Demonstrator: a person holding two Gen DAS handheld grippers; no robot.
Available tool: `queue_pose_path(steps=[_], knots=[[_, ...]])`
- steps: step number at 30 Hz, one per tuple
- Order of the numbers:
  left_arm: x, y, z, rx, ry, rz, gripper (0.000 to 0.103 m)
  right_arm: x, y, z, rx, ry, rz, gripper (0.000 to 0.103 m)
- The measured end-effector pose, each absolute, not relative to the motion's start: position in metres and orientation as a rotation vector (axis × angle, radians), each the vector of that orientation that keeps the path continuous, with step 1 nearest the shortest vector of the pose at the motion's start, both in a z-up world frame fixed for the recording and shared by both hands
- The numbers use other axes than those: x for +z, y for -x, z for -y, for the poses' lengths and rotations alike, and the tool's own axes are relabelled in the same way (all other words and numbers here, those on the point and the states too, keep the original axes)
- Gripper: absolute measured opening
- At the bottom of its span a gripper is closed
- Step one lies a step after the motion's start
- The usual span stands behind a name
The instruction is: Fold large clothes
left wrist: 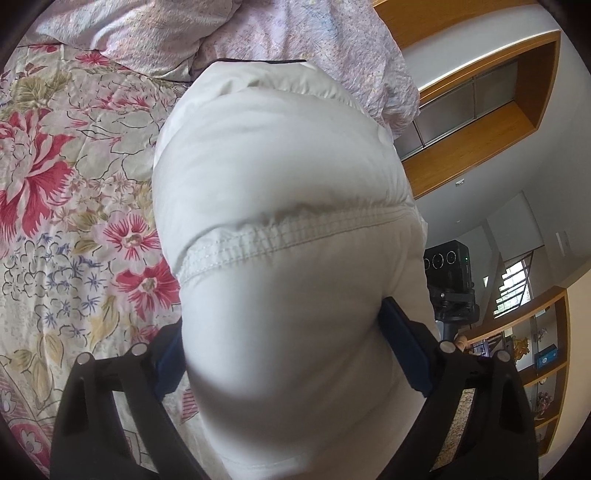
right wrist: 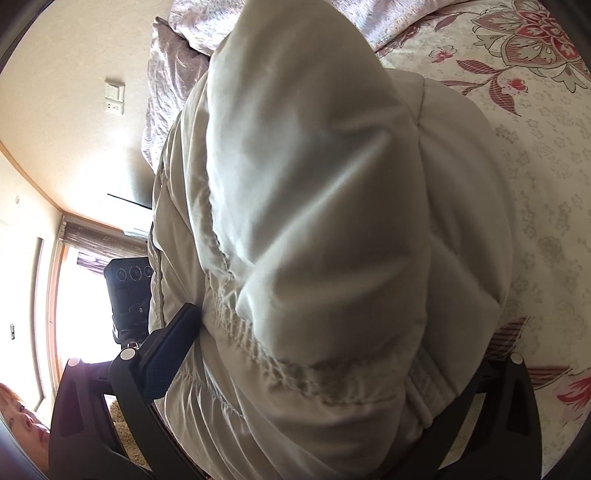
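**White padded jacket, held in both grippers over a floral bed**

Containers: wooden shelves (left wrist: 546, 369) at the lower right of the left view hold a blue box (left wrist: 546, 357) and small ornaments; details too small to tell.

Jacket (left wrist: 280, 206): white, puffy, with a gathered elastic seam (left wrist: 295, 232) running across the frame centre. It fills the middle of both views (right wrist: 332, 221). The left gripper (left wrist: 291, 354) has its fingers spread wide around a thick bunch of jacket, clamping it. The right gripper (right wrist: 314, 369) likewise grips a thick bunch; its right finger is hidden by fabric.

Edges and room: floral bedspread (left wrist: 74, 184) fills the left side of the left view, a lilac quilt (left wrist: 258, 29) the top. A black camera on a tripod (left wrist: 452, 269) stands at right, beyond the bed.
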State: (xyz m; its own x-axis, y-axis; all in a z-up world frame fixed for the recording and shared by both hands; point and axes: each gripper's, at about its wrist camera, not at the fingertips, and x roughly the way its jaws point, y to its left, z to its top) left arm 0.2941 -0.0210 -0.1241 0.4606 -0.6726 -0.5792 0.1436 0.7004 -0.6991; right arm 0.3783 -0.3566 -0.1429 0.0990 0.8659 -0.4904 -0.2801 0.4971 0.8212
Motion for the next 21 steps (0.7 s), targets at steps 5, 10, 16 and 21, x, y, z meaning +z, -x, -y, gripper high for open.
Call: queue_pose_path(steps=[5, 10, 16, 21], knots=[[-0.12, -0.289, 0.018, -0.552, 0.613, -0.958, 0.09, -0.148, -0.374, 0.352, 0.977, -0.665, -1.142, 0.101], [-0.102, -0.278, 0.003, -0.543, 0.582, -0.903, 0.085, -0.148, -0.37, 0.344, 1.031, -0.703, -1.11, 0.096], [-0.084, -0.277, -0.027, -0.507, 0.588, -0.839, 0.083, -0.126, -0.384, 0.313, 1.071, -0.685, -1.051, 0.093], [-0.08, -0.278, -0.064, -0.428, 0.602, -0.816, 0.083, -0.116, -0.406, 0.27, 1.089, -0.647, -1.059, 0.092]])
